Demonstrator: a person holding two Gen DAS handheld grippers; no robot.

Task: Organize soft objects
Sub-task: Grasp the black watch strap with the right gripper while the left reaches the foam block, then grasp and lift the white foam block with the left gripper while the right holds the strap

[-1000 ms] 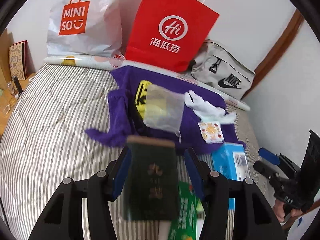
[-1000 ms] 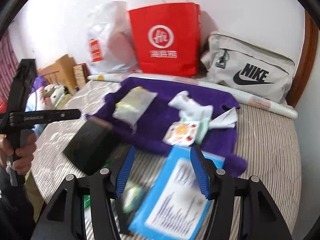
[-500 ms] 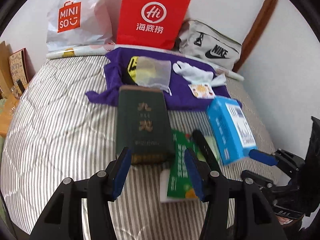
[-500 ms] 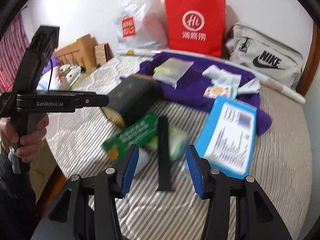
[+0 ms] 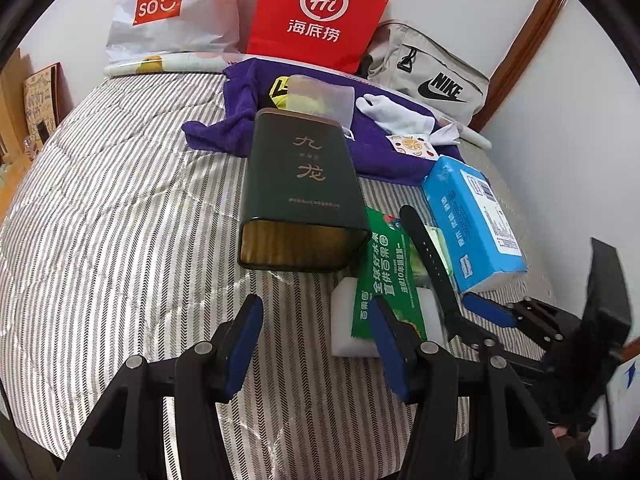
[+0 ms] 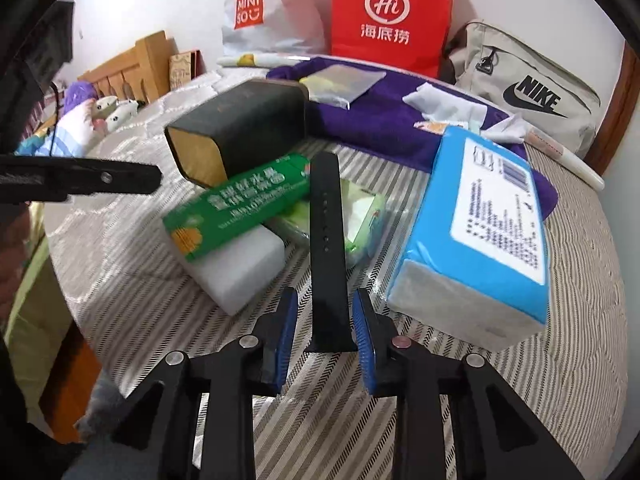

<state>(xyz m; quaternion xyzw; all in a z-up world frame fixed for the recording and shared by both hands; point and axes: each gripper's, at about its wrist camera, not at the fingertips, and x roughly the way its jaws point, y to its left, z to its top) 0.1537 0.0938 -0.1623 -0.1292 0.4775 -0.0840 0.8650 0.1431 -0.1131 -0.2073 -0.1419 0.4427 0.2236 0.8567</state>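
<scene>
On the striped bed lie a dark green tin (image 5: 302, 196), a green packet (image 5: 388, 276) on a white foam block (image 5: 344, 320), a black strap (image 6: 328, 240), a blue tissue pack (image 6: 480, 232) and a purple cloth (image 5: 240, 120) with a clear pouch (image 5: 320, 96) and white gloves (image 5: 396, 114). My left gripper (image 5: 316, 336) is open and empty, in front of the tin. My right gripper (image 6: 325, 332) is open, its jaws either side of the strap's near end without closing on it.
A red paper bag (image 5: 324, 12), a white Miniso bag (image 5: 160, 4) and a grey Nike bag (image 5: 432, 76) stand against the wall. A wooden headboard (image 6: 132, 64) and plush toys (image 6: 100, 116) are at the left. The bed edge is near me.
Both grippers pulled back from the pile. The left let go of the green tin, which now lies on the bed. The right jaws narrowed around the black strap's end.
</scene>
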